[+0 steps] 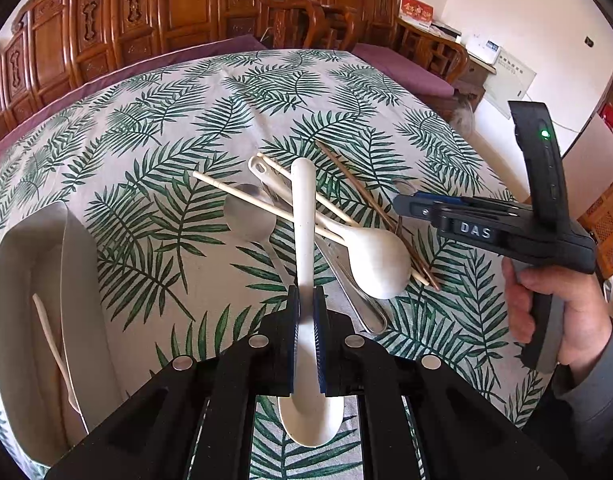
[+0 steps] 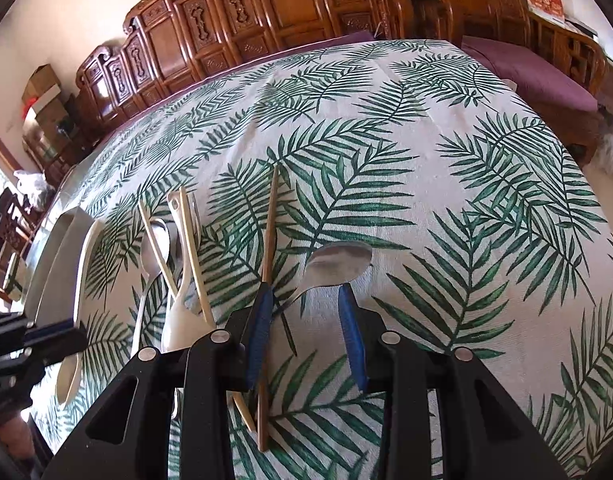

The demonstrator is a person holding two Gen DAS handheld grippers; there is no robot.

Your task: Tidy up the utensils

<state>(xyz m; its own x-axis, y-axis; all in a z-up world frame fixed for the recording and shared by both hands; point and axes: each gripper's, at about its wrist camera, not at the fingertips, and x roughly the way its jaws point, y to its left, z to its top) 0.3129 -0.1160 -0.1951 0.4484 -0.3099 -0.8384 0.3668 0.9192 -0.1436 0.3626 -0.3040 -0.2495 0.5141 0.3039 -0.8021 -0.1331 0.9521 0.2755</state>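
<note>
My left gripper (image 1: 306, 300) is shut on a white plastic spoon (image 1: 304, 216), held above the table with its handle pointing away and its bowl under the gripper. Beyond it lies a pile: another white spoon (image 1: 376, 258), a metal spoon (image 1: 248, 216), cream chopsticks (image 1: 242, 196) and brown chopsticks (image 1: 362, 200). A white tray (image 1: 38, 280) at the left holds one cream chopstick (image 1: 52, 344). My right gripper (image 2: 306, 296) is open, low over a metal spoon (image 2: 340, 262), with a brown chopstick (image 2: 269, 236) beside its left finger. It also shows in the left wrist view (image 1: 426, 208).
The table wears a palm-leaf cloth (image 2: 426, 160). Carved wooden chairs (image 1: 146, 12) and a purple-cushioned bench (image 2: 538, 68) stand behind it. The tray's edge (image 2: 66, 256) is at the left in the right wrist view.
</note>
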